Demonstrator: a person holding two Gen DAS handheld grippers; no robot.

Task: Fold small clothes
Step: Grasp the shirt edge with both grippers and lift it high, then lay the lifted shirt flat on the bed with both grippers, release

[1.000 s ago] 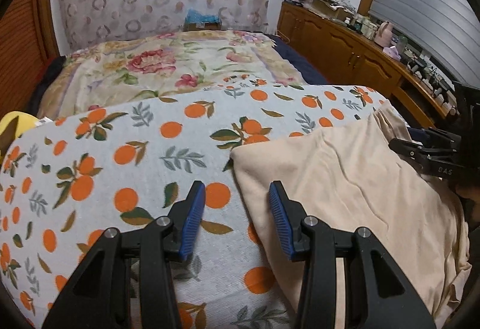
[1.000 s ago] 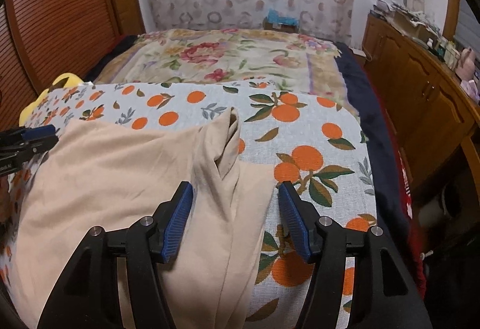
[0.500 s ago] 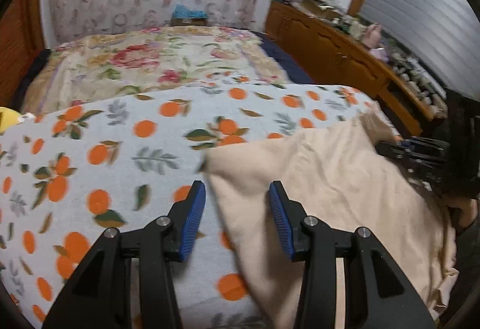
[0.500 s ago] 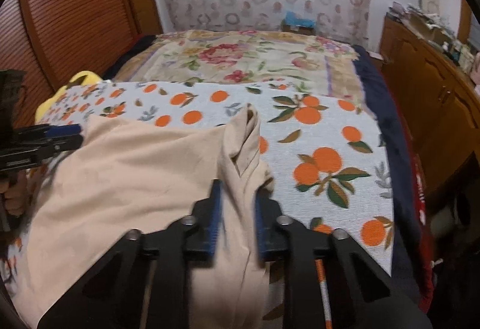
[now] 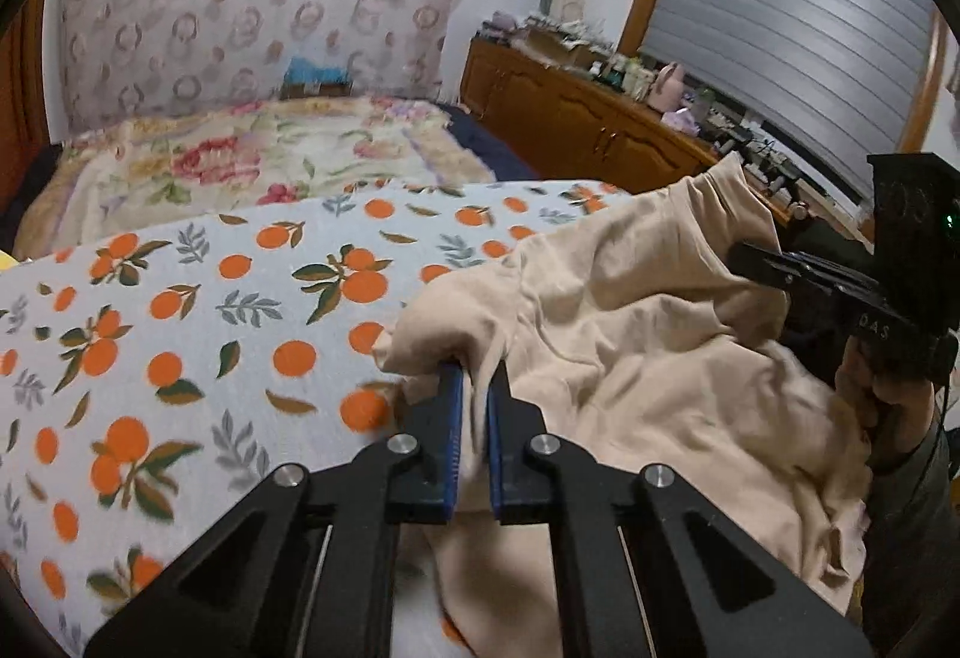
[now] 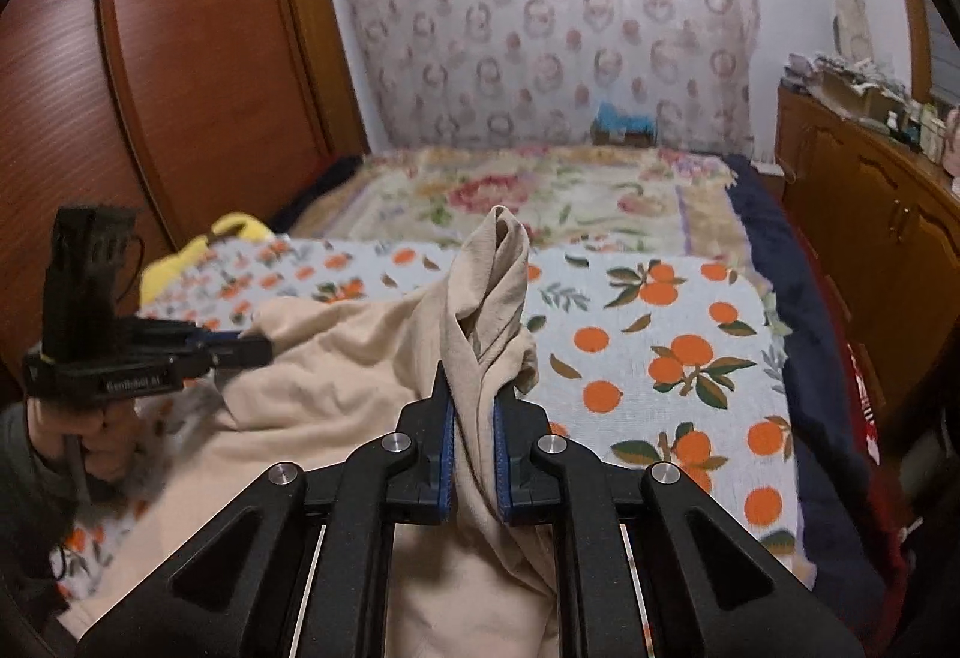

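Tools, left (image 5: 474, 388) and right (image 6: 474, 394), each clamped tight on beige garment (image 5: 630, 310) over orange-print blanket (image 5: 198, 310).

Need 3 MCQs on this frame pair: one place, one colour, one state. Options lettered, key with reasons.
1. Where does the beige cloth garment lie?
A. on the wooden cabinet
B. on the orange-print blanket
C. on the floor

2. What colour are the gripper finger pads?
A. blue
B. red
C. white

3. What state is the left gripper in?
A. open, above the blanket
B. shut on nothing
C. shut on the garment's edge

Key: B, oranges show all round the cloth; A, blue strips line the fingers; C, fabric sits pinched between the closed pads. The right gripper clamps a bunched fold likewise.
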